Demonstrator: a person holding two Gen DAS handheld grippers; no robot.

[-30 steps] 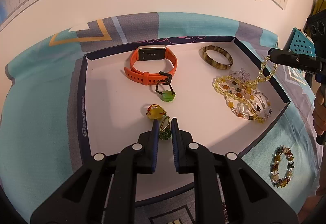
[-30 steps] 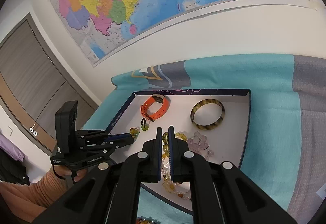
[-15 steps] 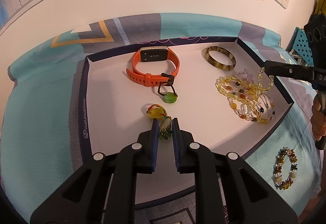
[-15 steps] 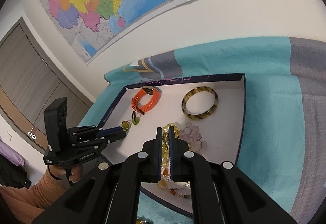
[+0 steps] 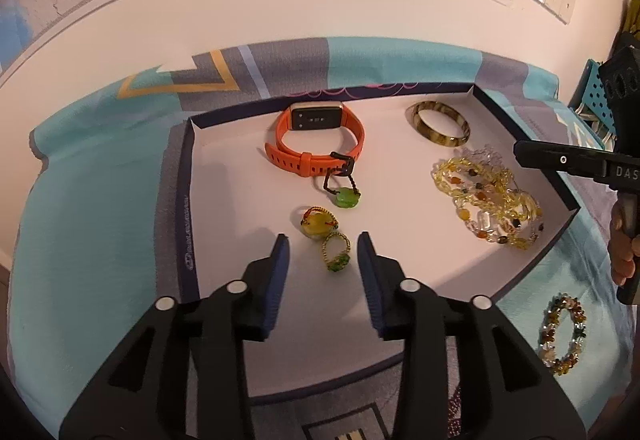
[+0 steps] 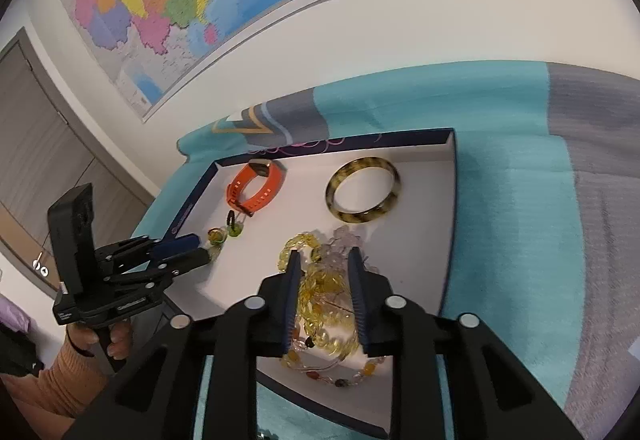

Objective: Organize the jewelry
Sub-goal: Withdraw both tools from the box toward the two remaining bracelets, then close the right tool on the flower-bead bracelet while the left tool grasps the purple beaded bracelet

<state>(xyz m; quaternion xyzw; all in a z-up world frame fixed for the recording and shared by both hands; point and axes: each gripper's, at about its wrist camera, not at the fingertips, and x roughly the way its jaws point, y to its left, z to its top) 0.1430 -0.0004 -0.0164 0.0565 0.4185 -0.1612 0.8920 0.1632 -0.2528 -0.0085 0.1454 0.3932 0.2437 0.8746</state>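
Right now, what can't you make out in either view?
- Left wrist view: right gripper cut off by the right edge; its second finger is hidden.
- Right wrist view: bead strands partly behind the fingers; strand count unclear.
- Loose beaded bracelet: blurred near the rim, beads indistinct.
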